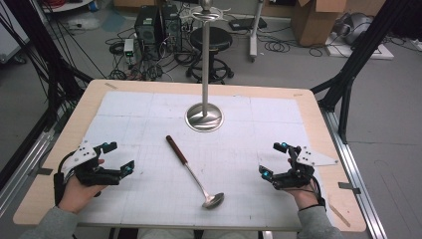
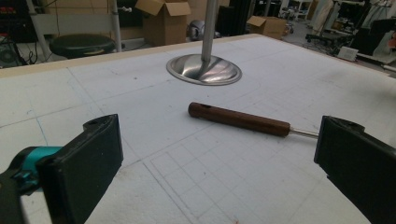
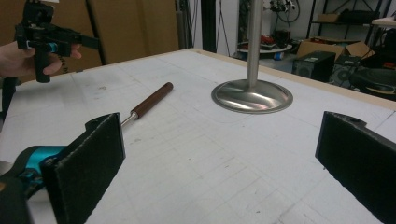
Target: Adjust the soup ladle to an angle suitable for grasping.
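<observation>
While your hands rest low, left gripper (image 1: pixel 119 156) at 8 and right gripper (image 1: pixel 273 160) at 4 o'clock of the ladle (image 1: pixel 194 172), both are spread wide with nothing between the jaws.

No legible text, label, brand, number or sign appears in any view. The white mat (image 1: pixel 149 124) on the table carries only a printed grid of plain lines, without figures. The cardboard boxes (image 2: pixel 163 18) behind the table show no readable print at this resolution.
</observation>
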Demonstrator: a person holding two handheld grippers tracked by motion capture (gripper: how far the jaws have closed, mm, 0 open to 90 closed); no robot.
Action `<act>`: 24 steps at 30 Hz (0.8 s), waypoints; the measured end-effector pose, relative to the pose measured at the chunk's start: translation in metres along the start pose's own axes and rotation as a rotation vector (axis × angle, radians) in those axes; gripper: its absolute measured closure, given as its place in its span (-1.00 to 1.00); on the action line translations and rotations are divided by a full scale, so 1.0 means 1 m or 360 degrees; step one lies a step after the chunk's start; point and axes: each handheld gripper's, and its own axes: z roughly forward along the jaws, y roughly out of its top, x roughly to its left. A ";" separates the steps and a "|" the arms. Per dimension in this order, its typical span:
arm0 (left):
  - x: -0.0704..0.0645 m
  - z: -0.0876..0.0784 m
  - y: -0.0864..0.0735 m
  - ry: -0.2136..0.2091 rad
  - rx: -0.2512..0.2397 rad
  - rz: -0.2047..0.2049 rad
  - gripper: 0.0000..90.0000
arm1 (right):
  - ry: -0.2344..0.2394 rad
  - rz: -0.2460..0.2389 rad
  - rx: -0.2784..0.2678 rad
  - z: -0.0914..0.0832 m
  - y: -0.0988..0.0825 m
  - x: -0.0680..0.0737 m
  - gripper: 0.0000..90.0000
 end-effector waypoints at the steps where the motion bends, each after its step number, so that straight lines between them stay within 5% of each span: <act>1: 0.000 0.000 0.000 0.0002 -0.0004 -0.0001 -0.96 | 0.0001 -0.0001 0.0002 0.000 0.000 0.000 -0.99; 9: -0.001 0.000 0.000 -0.0002 -0.0011 -0.0008 -0.96 | -0.0002 -0.0004 0.0005 0.000 0.000 0.000 -0.99; 17: -0.009 0.000 0.005 -0.0048 -0.0006 0.0099 -0.95 | 0.0001 0.0005 0.0013 0.001 -0.001 0.000 -0.99; 21: -0.008 -0.002 0.006 -0.0037 -0.0001 0.0078 -0.62 | -0.0001 0.0007 0.0014 0.001 -0.001 0.000 -0.99; 24: -0.010 -0.004 0.009 -0.0032 -0.0010 0.0072 -0.06 | 0.0003 0.0005 0.0011 0.001 -0.001 0.000 -0.99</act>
